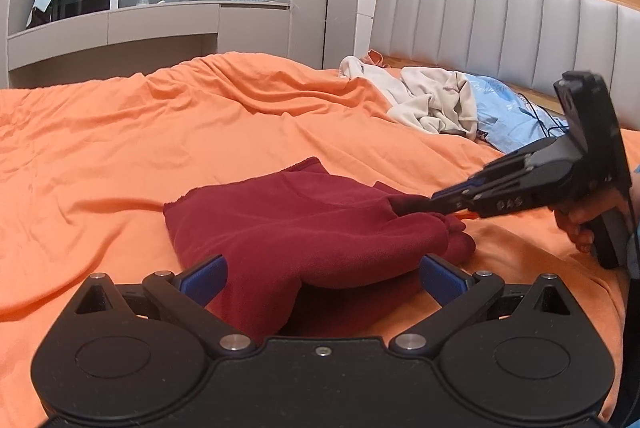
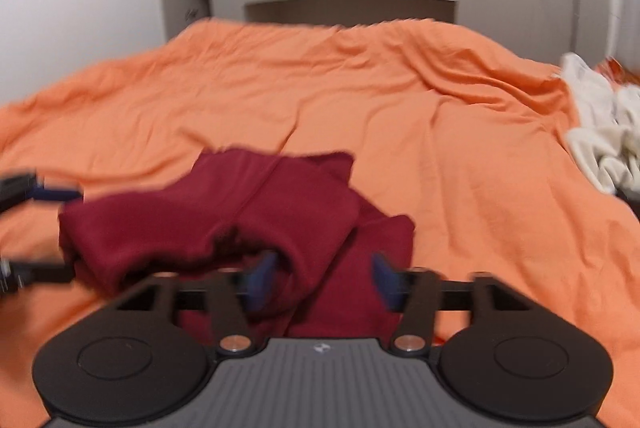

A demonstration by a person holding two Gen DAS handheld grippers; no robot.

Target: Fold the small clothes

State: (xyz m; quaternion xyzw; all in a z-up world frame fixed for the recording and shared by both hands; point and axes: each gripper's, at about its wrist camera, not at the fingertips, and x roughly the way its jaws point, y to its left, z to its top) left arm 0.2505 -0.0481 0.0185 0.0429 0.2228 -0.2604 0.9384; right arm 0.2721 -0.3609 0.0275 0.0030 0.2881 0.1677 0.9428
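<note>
Both the left gripper (image 1: 322, 274) and right gripper (image 2: 322, 278) are spread apart around the soft dark-red cloth (image 1: 304, 224) on the orange bedsheet (image 1: 120, 132). Its loose fold might flop open.

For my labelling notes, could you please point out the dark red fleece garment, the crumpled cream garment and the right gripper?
Dark red fleece garment (image 1: 304, 224): left wrist view, middle of its top.
Crumpled cream garment (image 1: 432, 100): left wrist view, its centre.
Right gripper (image 1: 412, 205): left wrist view, fingertips.

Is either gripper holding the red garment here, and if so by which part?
Neither grips it. The left gripper and the right gripper are both open, fingers straddling the near folded edges of the dark red garment.
</note>
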